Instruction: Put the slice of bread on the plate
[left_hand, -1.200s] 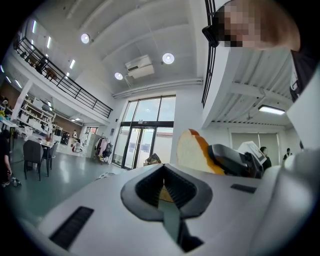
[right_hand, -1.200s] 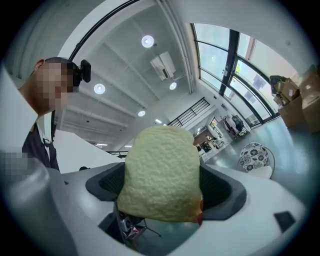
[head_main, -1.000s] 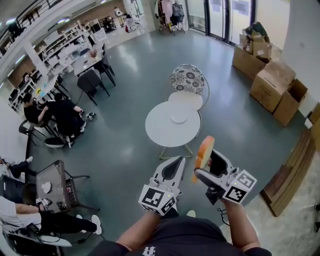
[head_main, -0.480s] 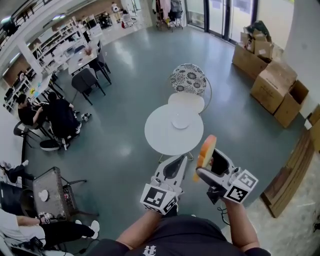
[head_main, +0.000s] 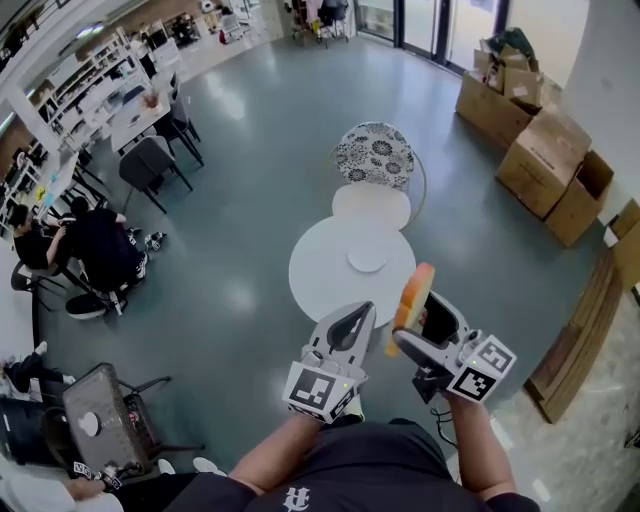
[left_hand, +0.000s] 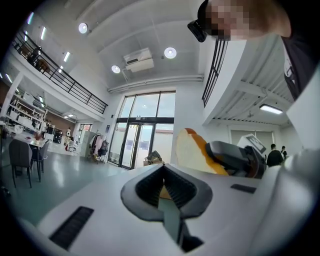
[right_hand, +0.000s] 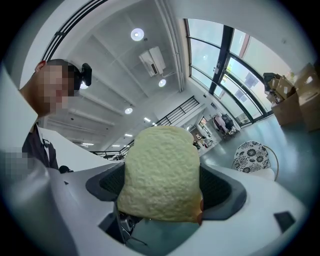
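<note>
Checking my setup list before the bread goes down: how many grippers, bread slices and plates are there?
Grippers: 2, the left gripper shut and empty, the right gripper shut on the bread slice
Bread slices: 1
Plates: 1, the plate on the round table
Total: 4

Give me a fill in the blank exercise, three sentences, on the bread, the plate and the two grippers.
The right gripper holds the slice of bread; the left gripper holds ____.
The left gripper's jaws are ____.
The plate lies on a white table whose top is ____ in shape.
Missing words: nothing; shut; round.
</note>
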